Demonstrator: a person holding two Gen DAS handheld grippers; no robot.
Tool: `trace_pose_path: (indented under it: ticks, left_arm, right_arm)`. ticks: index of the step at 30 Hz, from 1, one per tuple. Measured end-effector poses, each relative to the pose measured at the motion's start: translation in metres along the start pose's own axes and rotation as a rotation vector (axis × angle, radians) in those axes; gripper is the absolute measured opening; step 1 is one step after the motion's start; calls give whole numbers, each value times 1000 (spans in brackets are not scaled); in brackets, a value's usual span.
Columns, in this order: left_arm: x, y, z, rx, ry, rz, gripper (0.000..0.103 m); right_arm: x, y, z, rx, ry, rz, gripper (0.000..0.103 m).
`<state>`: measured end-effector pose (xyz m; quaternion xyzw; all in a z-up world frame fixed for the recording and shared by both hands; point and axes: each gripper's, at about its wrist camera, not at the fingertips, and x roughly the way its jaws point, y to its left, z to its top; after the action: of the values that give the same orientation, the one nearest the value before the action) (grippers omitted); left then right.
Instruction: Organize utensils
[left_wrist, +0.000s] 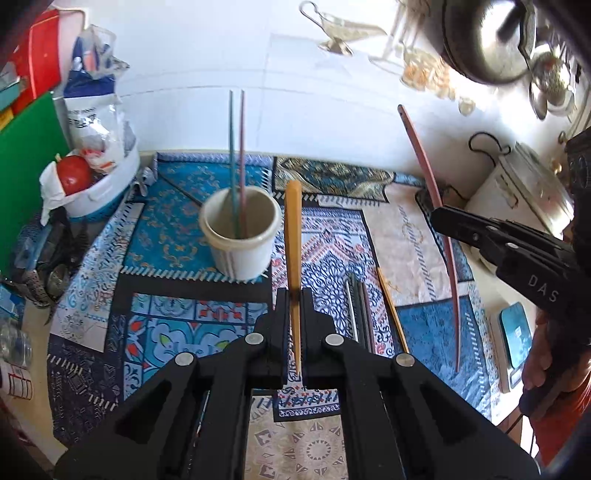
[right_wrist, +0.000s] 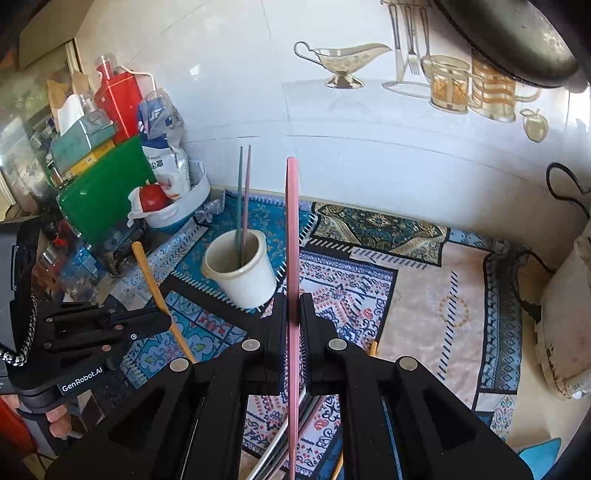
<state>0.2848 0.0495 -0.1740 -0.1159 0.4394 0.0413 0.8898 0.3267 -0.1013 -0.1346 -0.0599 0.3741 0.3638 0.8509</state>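
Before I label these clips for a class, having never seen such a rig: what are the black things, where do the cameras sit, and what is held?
A person holds two hand-held grippers, each with a wide-angle camera looking along its fingers. The left gripper, seen from its own camera, is shut on a yellow chopstick. The right gripper, in the other picture, is shut on a pink chopstick. On the patterned cloth stands a white cup already holding two chopsticks; more chopsticks lie flat.
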Motion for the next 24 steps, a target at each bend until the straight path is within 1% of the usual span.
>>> trace_pose_path:
  ticks: [8, 11, 13, 16, 17, 18, 19, 21, 24]
  left_arm:
    - [-23, 27, 16, -58, -75, 17, 0]
    - [-24, 36, 21, -77, -80, 23, 0]
    - [-19, 44, 22, -92, -74, 53, 0]
    - [-4, 65, 18, -158, -29, 73, 3]
    - [3, 72, 16, -180, -4, 76, 8]
    - [11, 80, 14, -199, 24, 82, 11]
    - [20, 87, 11, -221, 49, 89, 12]
    - [40, 101, 2, -262, 114, 95, 19]
    - [70, 114, -15, -324, 213, 82, 19]
  right_arm:
    - [15, 24, 28, -58, -33, 55, 6]
    - [21, 31, 39, -69, -42, 75, 6]
    - [26, 33, 46, -75, -49, 86, 6]
    - [35, 38, 57, -87, -55, 105, 6]
    - [38, 38, 60, -92, -56, 112, 6]
    - [43, 40, 64, -97, -58, 118, 6]
    - [46, 40, 67, -103, -59, 123, 6]
    - [56, 43, 74, -114, -61, 130, 6]
    - [70, 45, 84, -123, -66, 142, 6]
